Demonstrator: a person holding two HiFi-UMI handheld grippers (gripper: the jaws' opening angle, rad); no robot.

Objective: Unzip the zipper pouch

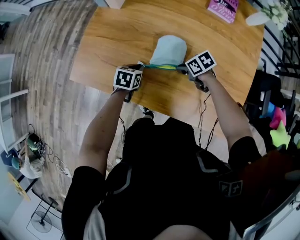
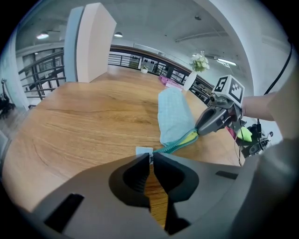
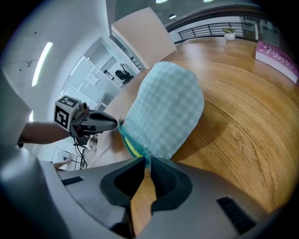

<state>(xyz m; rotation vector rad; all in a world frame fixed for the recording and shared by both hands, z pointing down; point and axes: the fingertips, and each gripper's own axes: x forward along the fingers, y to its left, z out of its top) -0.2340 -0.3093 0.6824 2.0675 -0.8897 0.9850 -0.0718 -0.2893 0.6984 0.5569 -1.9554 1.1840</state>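
A light blue checked pouch (image 1: 169, 49) lies on the wooden table (image 1: 117, 33), its zipper (image 1: 161, 66) stretched along the near edge. The zipper (image 2: 180, 142) gapes partly, showing yellow lining. My left gripper (image 1: 139, 66) is at the zipper's left end, shut on the white pull tab (image 2: 144, 151), as seen at its jaws (image 2: 150, 158). My right gripper (image 1: 180, 68) is shut on the pouch's right end; teal zipper tape (image 3: 128, 140) runs into its jaws (image 3: 145, 161). The pouch (image 3: 163, 109) rises slightly off the table between them.
A pink book (image 1: 223, 8) lies at the far right of the table, beside a white vase with flowers (image 1: 262, 16). A pale upright box (image 2: 96, 42) stands at the back. The table's near edge runs just below both grippers, with wood floor beyond.
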